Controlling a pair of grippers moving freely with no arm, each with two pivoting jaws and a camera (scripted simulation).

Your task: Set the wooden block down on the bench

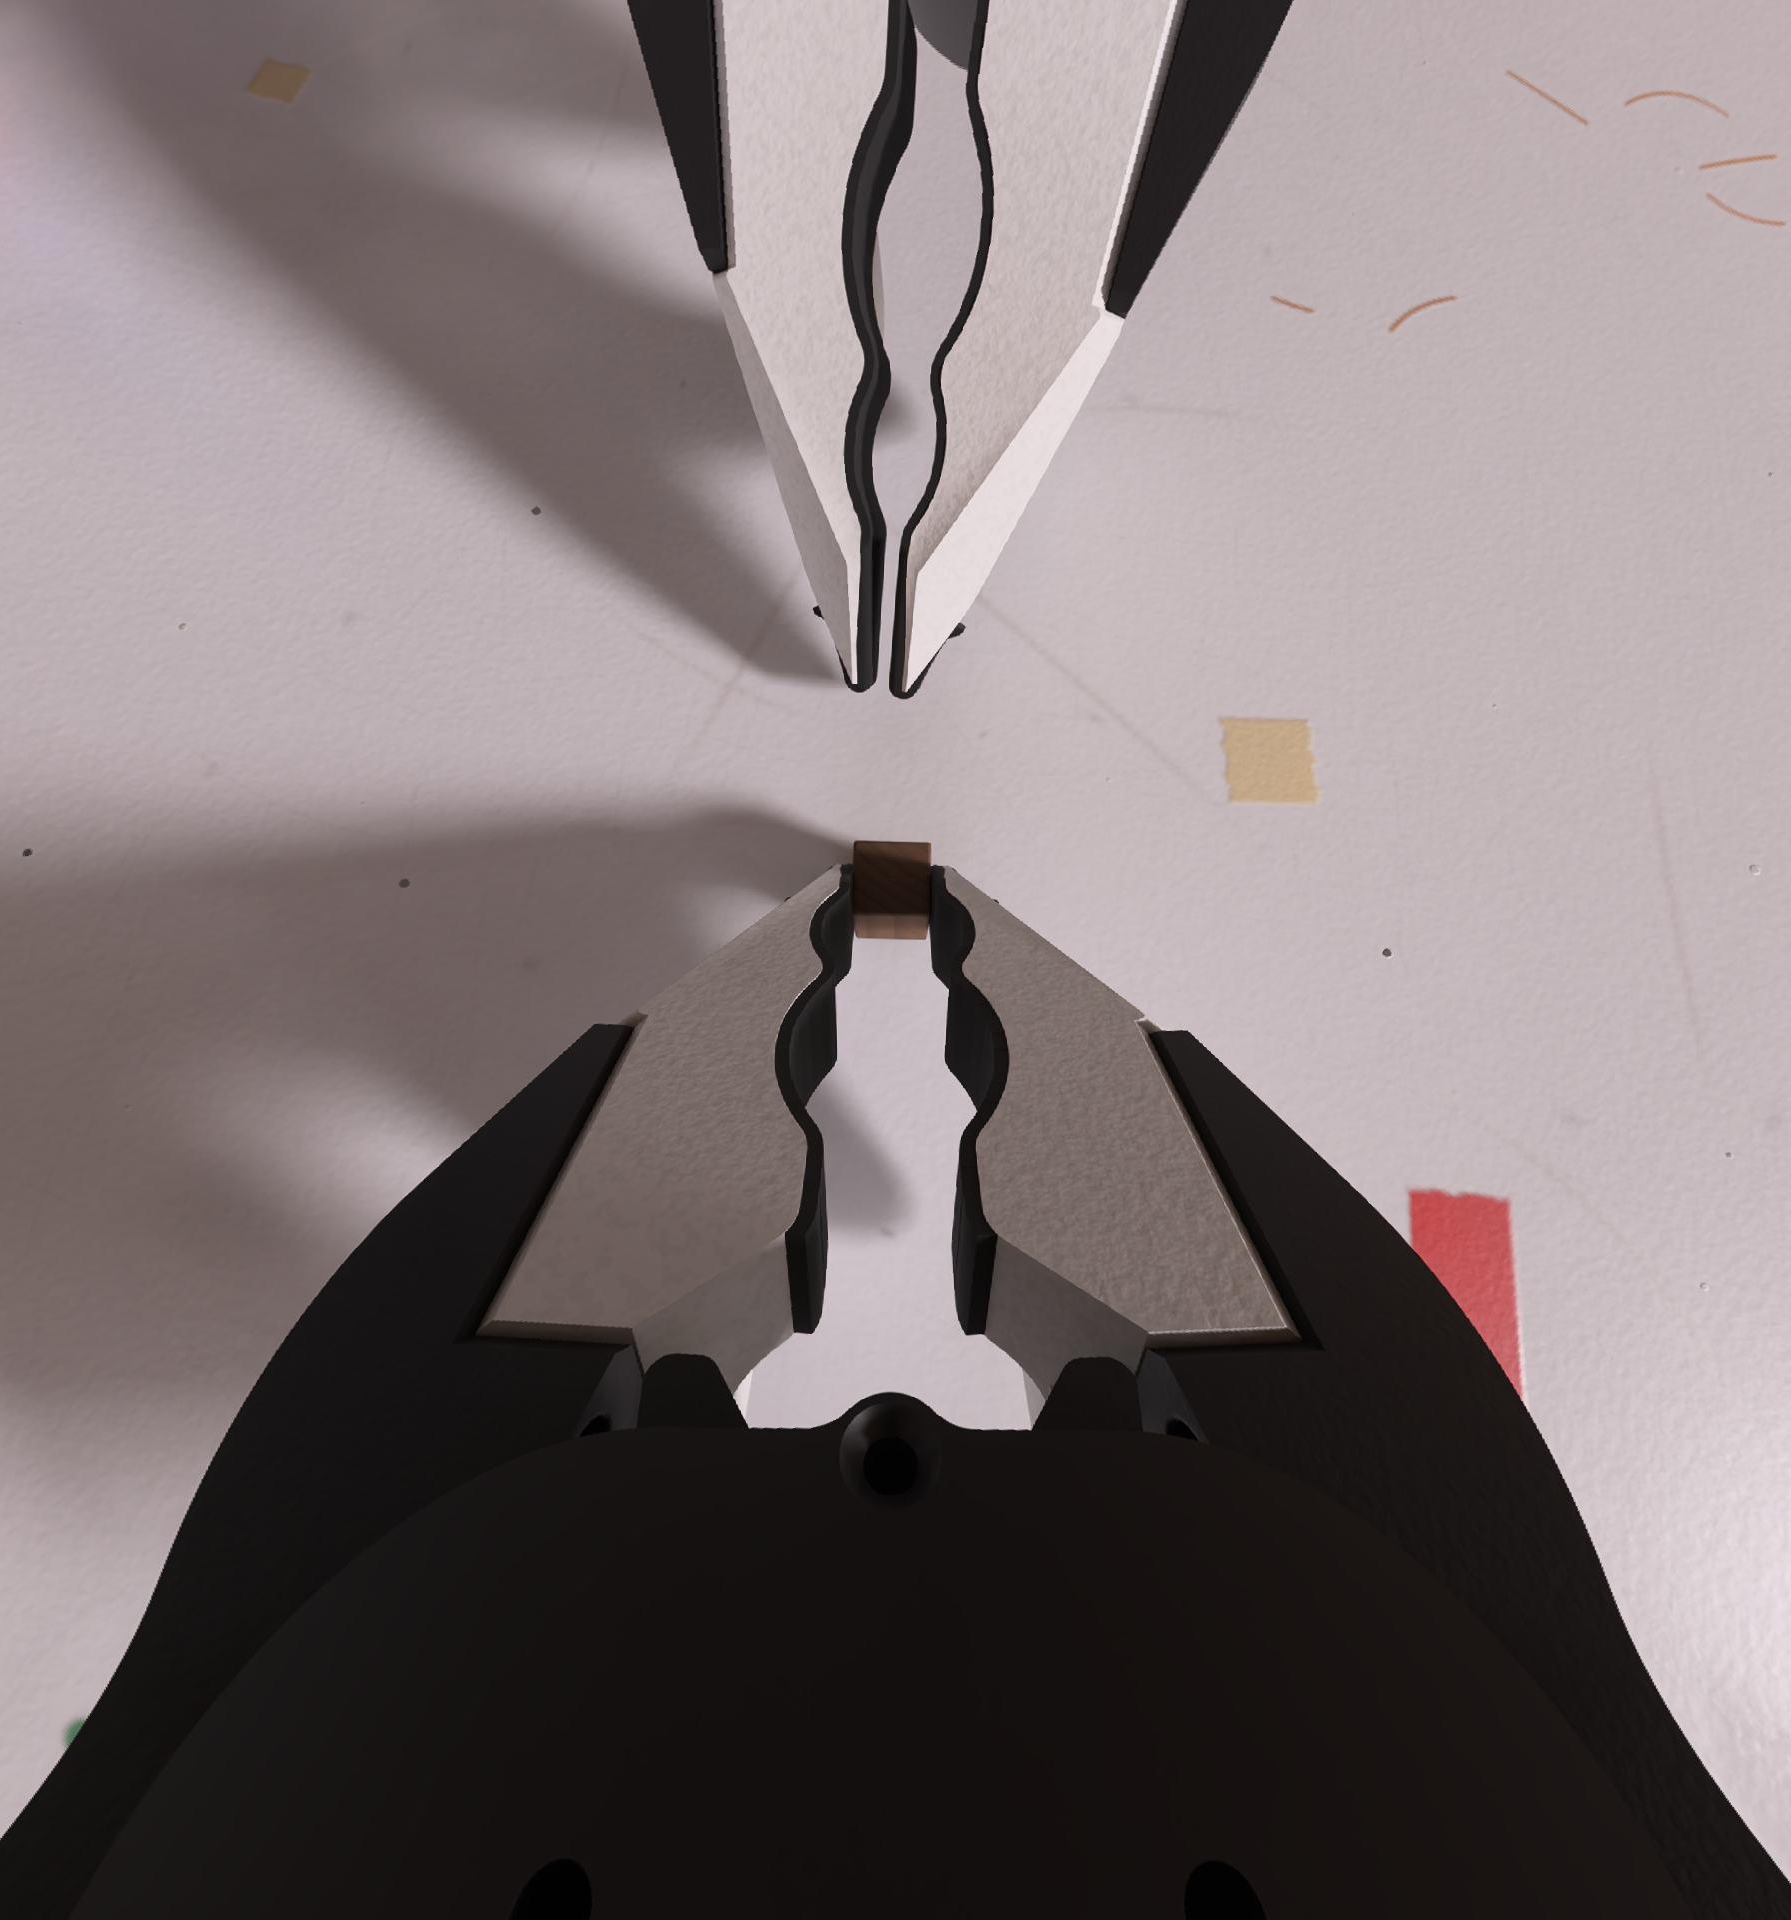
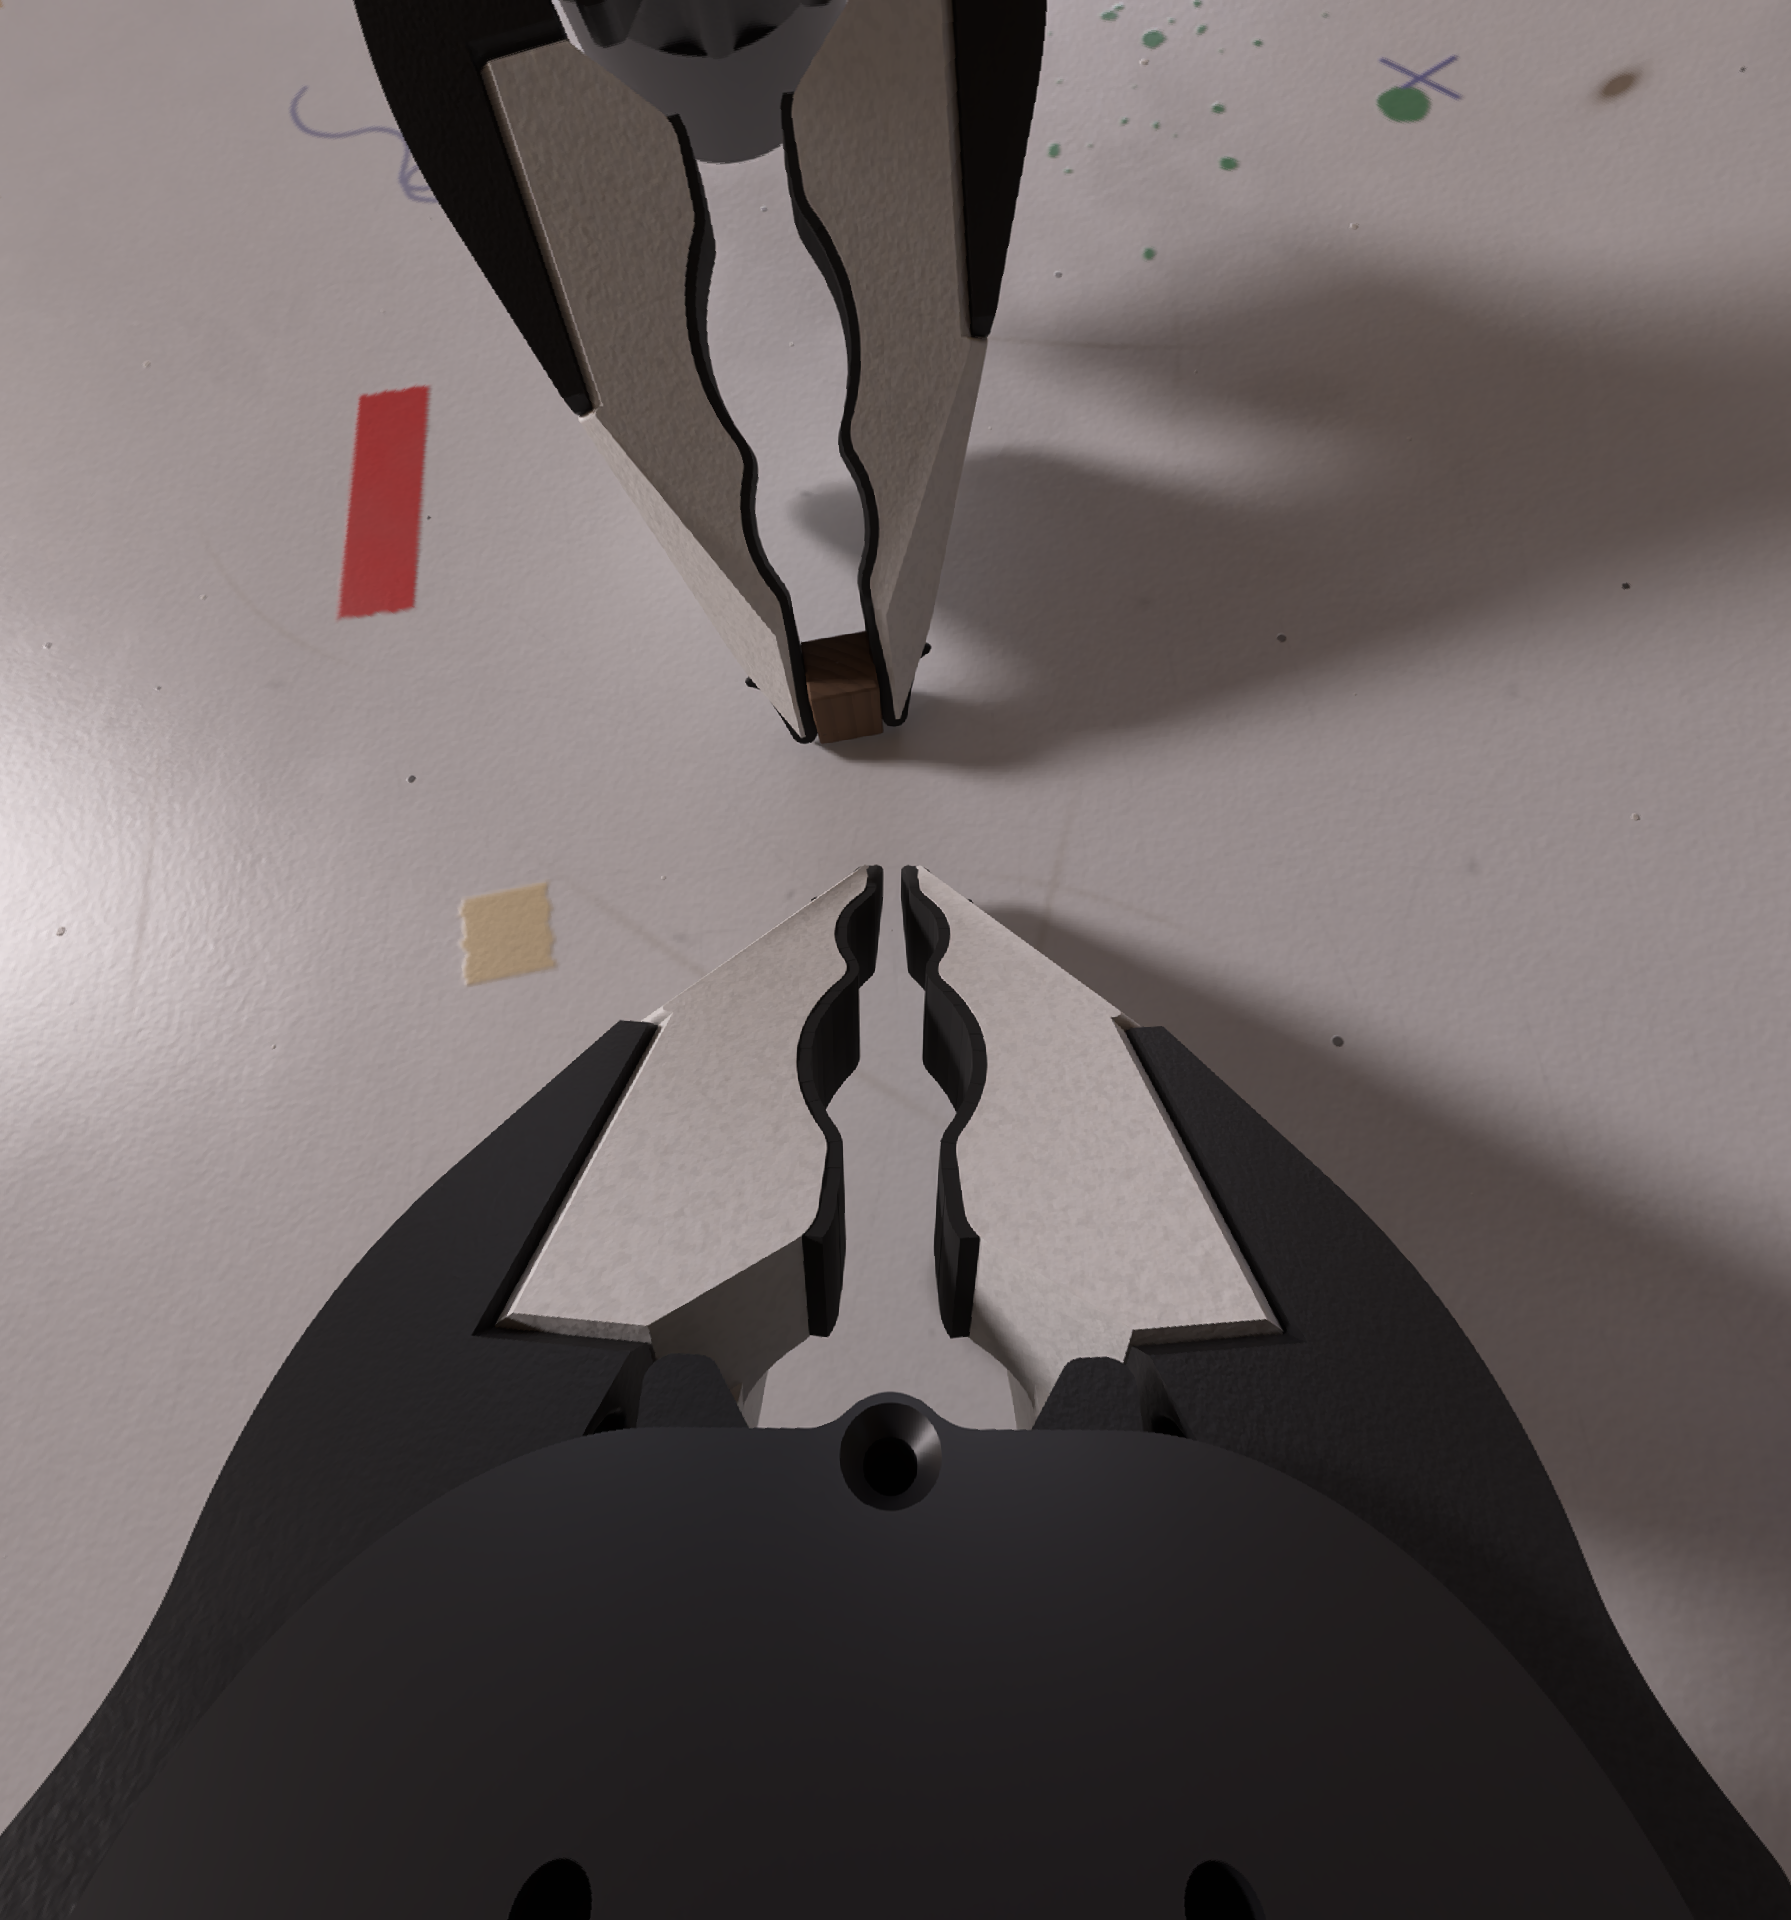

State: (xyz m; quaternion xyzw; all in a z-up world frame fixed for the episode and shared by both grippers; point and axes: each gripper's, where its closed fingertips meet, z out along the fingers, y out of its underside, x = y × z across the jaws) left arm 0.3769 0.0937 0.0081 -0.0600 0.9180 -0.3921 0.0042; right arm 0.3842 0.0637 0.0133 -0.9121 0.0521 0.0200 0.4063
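Observation:
A small brown wooden block (image 1: pixel 891 888) sits clamped between the fingertips of my left gripper (image 1: pixel 891 883), low over the pale bench (image 1: pixel 351 675). In the right wrist view the same block (image 2: pixel 847 694) shows in the left gripper (image 2: pixel 849 717), its bottom edge at or very near the bench (image 2: pixel 195 831) with a shadow right beside it. My right gripper (image 2: pixel 892 871) is shut and empty, its tips facing the left gripper across a short gap. It also shows in the left wrist view (image 1: pixel 878 686), pointing at the block.
A tan tape square (image 1: pixel 1269 760) lies right of the block, also in the right wrist view (image 2: pixel 507 933). A red tape strip (image 1: pixel 1467 1288) lies on the bench, also in the right wrist view (image 2: pixel 384 501). Green paint spots (image 2: pixel 1402 102) and orange scratches (image 1: pixel 1701 156) mark the surface.

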